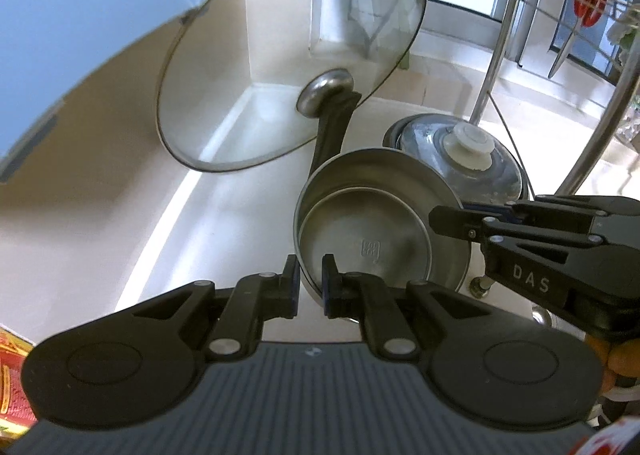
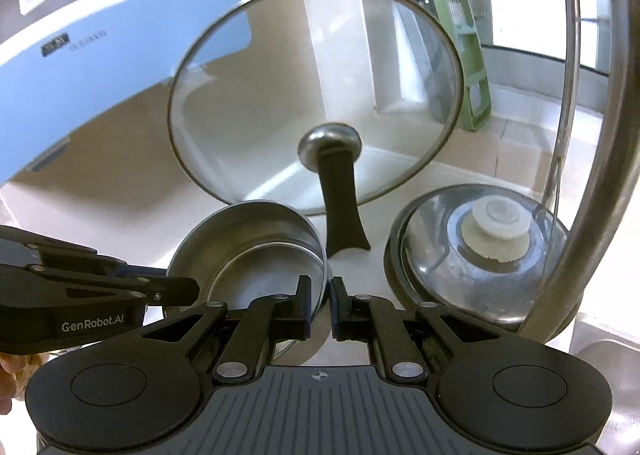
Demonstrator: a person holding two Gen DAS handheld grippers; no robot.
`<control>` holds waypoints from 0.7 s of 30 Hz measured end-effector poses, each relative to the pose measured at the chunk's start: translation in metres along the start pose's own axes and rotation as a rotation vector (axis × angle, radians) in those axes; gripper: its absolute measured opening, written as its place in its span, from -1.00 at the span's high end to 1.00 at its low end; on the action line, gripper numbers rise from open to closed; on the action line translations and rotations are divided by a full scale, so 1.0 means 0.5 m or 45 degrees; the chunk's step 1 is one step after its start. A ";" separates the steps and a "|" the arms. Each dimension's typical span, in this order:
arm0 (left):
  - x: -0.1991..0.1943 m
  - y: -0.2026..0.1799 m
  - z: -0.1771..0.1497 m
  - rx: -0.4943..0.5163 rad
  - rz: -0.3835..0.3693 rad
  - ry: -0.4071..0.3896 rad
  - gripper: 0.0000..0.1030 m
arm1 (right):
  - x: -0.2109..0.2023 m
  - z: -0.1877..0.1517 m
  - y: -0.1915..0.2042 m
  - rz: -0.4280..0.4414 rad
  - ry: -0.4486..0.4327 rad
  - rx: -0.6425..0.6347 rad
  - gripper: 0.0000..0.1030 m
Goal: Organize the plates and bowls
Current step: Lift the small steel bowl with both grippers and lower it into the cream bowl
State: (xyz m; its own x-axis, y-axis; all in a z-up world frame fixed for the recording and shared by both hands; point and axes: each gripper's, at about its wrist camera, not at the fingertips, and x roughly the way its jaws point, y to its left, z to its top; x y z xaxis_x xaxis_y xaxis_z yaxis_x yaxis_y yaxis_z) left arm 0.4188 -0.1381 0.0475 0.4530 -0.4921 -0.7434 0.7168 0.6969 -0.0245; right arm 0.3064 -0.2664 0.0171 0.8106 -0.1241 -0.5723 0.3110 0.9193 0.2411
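Both grippers — left gripper [image 1: 311, 287], right gripper [image 2: 321, 309] — clamp the steel pan's [image 1: 384, 223] rim; pan empty.

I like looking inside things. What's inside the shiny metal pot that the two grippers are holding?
Inside the steel pot only its bare shiny bottom shows, with a small stamped mark. The near wall hides a strip of the bottom.

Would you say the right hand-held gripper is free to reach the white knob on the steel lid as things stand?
Probably not yet: the right hand-held gripper is shut on the steel pan's rim, though the white knob itself sits uncovered nearby.
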 end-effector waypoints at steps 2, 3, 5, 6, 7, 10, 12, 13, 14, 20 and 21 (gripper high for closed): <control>-0.012 -0.003 -0.002 -0.001 0.010 -0.012 0.82 | -0.010 0.001 0.006 0.008 -0.010 -0.008 0.82; -0.019 -0.004 -0.004 -0.001 0.013 -0.018 0.82 | -0.015 0.002 0.008 0.013 -0.014 -0.011 0.82; -0.029 -0.006 -0.008 -0.004 0.019 -0.025 0.82 | -0.026 0.003 0.012 0.021 -0.024 -0.018 0.82; -0.034 -0.008 -0.009 -0.004 0.022 -0.028 0.81 | -0.031 0.002 0.014 0.025 -0.028 -0.021 0.82; -0.038 -0.009 -0.012 -0.005 0.025 -0.030 0.81 | -0.035 0.001 0.015 0.029 -0.031 -0.023 0.82; -0.053 -0.013 -0.019 -0.010 0.033 -0.040 0.81 | -0.049 0.000 0.019 0.041 -0.038 -0.027 0.82; -0.065 -0.015 -0.024 -0.012 0.041 -0.049 0.81 | -0.060 -0.002 0.022 0.049 -0.043 -0.031 0.82; -0.069 -0.015 -0.027 -0.015 0.044 -0.053 0.81 | -0.064 -0.003 0.024 0.053 -0.045 -0.035 0.82; -0.074 -0.016 -0.029 -0.018 0.047 -0.056 0.81 | -0.071 -0.005 0.027 0.057 -0.049 -0.039 0.82; -0.097 -0.022 -0.046 -0.032 0.067 -0.071 0.81 | -0.095 -0.012 0.039 0.083 -0.054 -0.062 0.82; -0.101 -0.023 -0.050 -0.036 0.070 -0.072 0.81 | -0.099 -0.013 0.041 0.087 -0.053 -0.066 0.82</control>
State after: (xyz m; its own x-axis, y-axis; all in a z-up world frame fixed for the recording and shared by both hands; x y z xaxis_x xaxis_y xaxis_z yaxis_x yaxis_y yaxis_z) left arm 0.3745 -0.1081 0.0687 0.5212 -0.4811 -0.7050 0.6753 0.7375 -0.0040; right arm 0.2696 -0.2388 0.0451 0.8493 -0.0745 -0.5227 0.2287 0.9442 0.2370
